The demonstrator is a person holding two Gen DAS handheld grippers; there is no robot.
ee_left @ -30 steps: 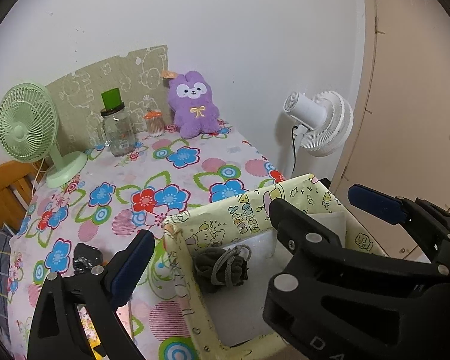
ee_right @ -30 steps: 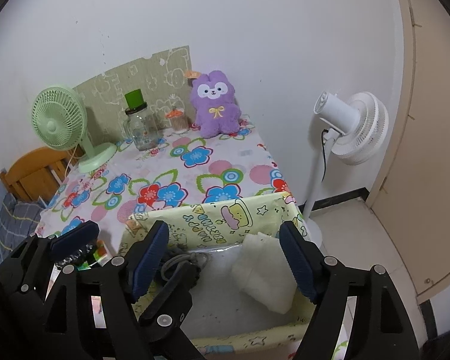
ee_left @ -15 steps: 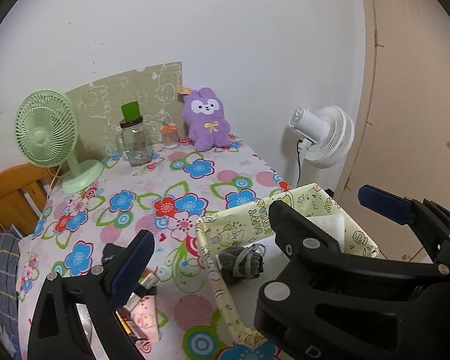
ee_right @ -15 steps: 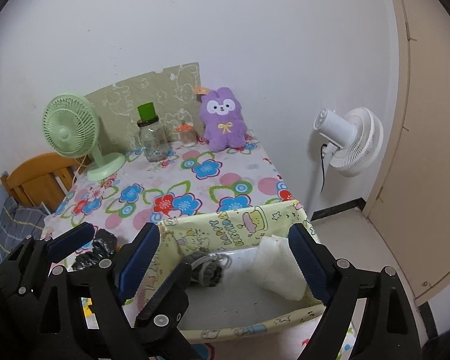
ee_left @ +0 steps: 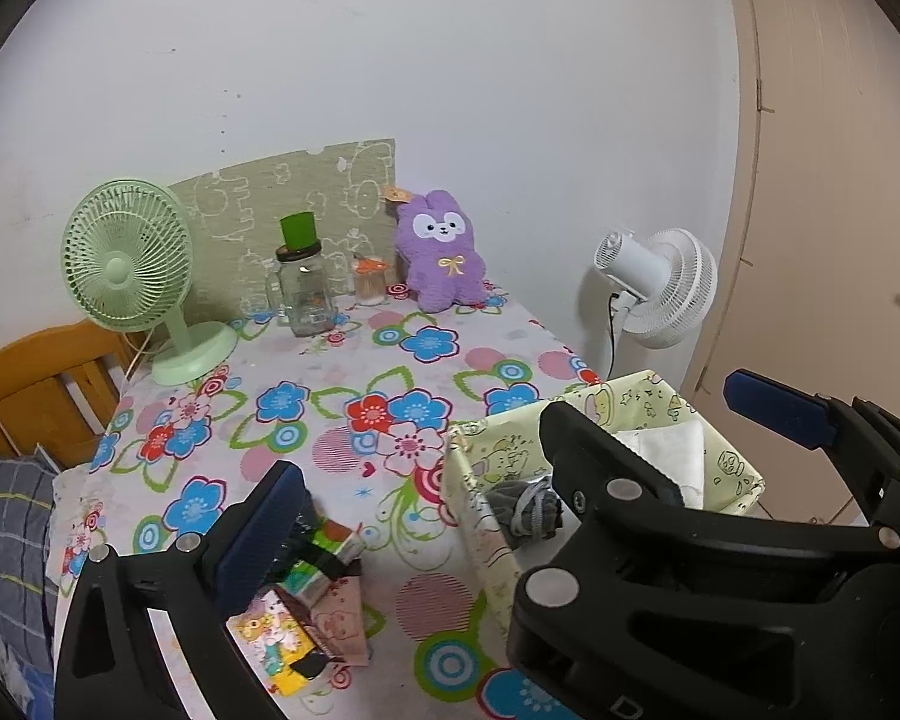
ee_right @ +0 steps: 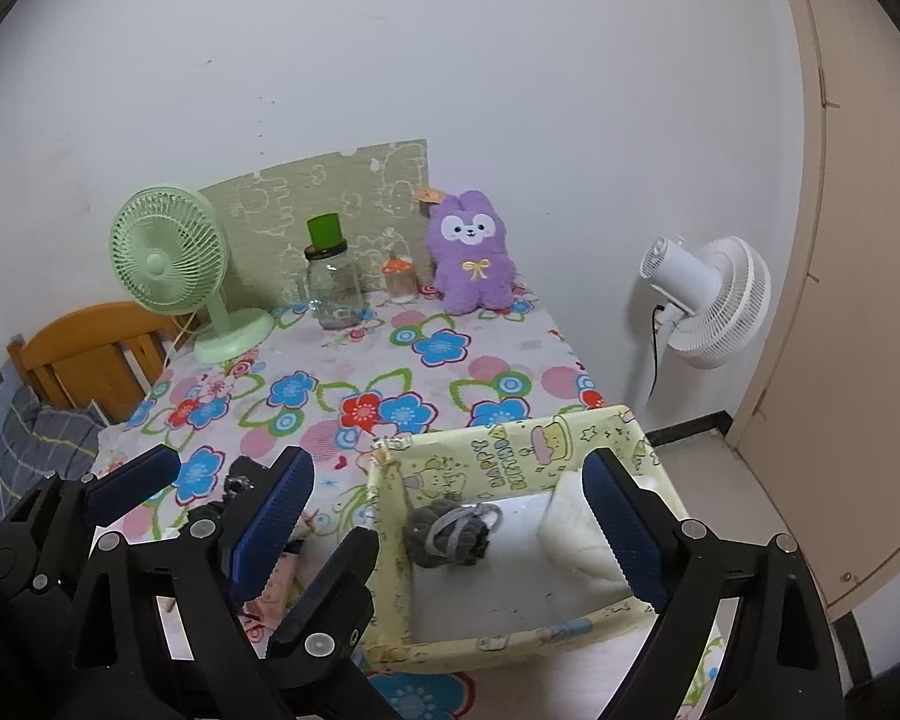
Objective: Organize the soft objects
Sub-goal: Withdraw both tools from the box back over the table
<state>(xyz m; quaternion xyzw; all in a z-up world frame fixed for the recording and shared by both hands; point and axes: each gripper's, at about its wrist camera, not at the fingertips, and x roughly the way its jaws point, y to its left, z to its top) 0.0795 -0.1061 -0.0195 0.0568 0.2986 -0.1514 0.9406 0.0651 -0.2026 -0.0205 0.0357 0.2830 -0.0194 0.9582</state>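
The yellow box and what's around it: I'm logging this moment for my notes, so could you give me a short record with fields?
box: yellow box at the table's near right corner, open top
inside box: grey knit bundle at left, white cloth at right, apart
plush: purple bunny upright at the far edge by the wall
table clutter: small packets left of the box
left gripper: open, holding nothing
right gripper: open, above the box

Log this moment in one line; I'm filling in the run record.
left: open, empty | right: open, empty | box: grey sock, white cloth inside | plush: at wall
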